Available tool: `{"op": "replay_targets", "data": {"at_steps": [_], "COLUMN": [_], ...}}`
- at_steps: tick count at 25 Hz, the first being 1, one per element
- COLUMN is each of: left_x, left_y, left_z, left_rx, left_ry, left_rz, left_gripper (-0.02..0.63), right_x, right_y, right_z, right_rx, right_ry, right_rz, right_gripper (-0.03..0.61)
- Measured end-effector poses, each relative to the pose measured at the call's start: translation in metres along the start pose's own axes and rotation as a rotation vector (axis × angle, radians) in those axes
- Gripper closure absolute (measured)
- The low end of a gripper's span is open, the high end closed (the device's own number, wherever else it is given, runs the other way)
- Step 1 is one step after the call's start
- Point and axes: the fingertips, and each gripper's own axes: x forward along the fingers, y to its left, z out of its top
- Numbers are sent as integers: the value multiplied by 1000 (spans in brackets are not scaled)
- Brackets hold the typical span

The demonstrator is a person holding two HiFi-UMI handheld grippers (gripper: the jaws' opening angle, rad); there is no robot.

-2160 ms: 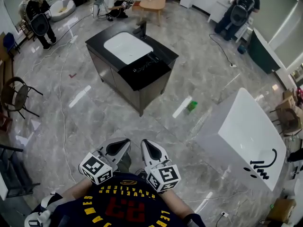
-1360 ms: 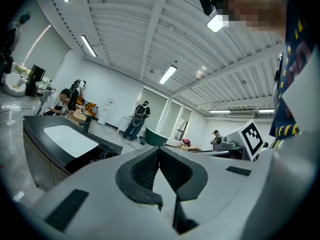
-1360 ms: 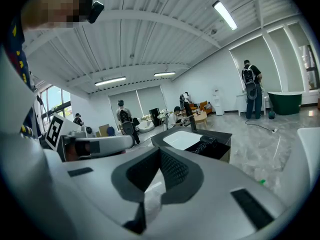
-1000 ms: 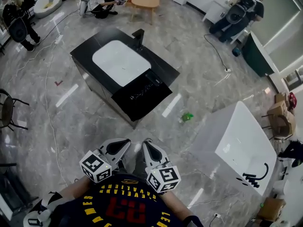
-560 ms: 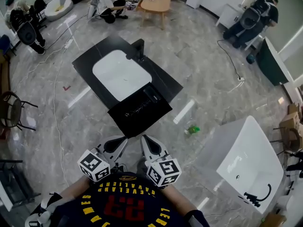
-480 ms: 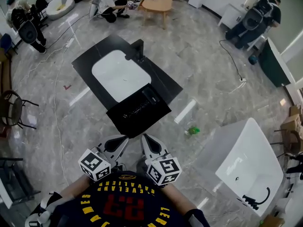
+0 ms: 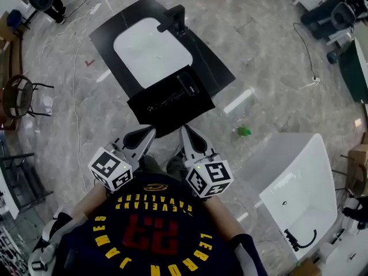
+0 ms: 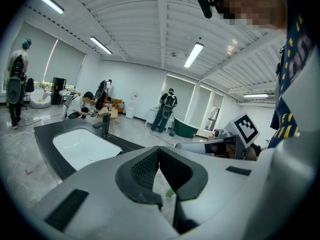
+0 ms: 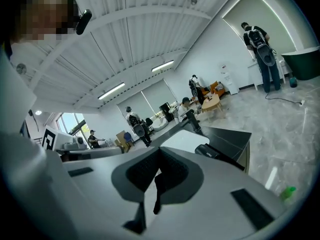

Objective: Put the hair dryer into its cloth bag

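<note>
A black vanity counter [image 7: 213, 68] with a white basin [image 7: 150, 52] and a black tap [image 7: 175, 19] stands just ahead of me. On its near end lies a black cloth bag [image 7: 169, 103] with white print, and beside it a dark hair dryer [image 7: 188, 88], which also shows in the right gripper view as the hair dryer [image 9: 212, 153]. My left gripper [image 7: 147, 134] and right gripper [image 7: 185, 132] are held side by side over the floor, short of the counter's near edge. Both are shut with nothing between the jaws, as the left gripper [image 8: 159, 156] and right gripper [image 9: 160, 160] show in their own views.
A white bathtub [image 7: 299, 183] stands on the floor to the right, and a green bottle [image 7: 244, 132] lies between it and the counter. A chair [image 7: 20, 96] is at the left, with cables across the marble floor. Other people [image 8: 167, 109] stand far off.
The counter has come much closer in the head view as I walked toward it. Both grippers stayed shut and side by side in front of my body.
</note>
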Motion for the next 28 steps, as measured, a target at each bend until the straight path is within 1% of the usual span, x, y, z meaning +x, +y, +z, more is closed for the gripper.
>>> {"op": "replay_targets", "data": {"at_steps": [3,6,9,14,17,20,21,24,26,28], "left_x": [6,15,23,40,52,65,71,89,102,115], "left_y": [21,46,68,99,113,126,130,138,140,141], "left_z": [-3,-4,-12,-35,-55,-82,-91,-120,-135,-149], "left_rx": [-8,-12,-15,-10,24,102,129,193,226,254], "left_ry": [11,17,39,100,158,253,287,380,434,491], "left_rz": [43,65,59,41,39,49,49,19,-12,-44], "left_gripper": [611,611,611,611,611,609,601,501,447,408], "right_x": [7,15,20,25,25,22,21,14,8,1], "right_y": [-13,-25,-33,-38,-39,-40,-41,-46,-50,-54], "right_z": [-4,-1,1,-6,-12,-12,-11,-9,-10,-12], "right_rx": [13,13,20,36,48,59,61,71,84,102], "right_ry": [24,31,25,25,30,22,17,-2,-14,-24], "right_rz": [-16,-47,-93,-154,-185,-213,-224,-264,-293,-325], "right_gripper": [571,571,571,571,571,571,571,571,571,571]}}
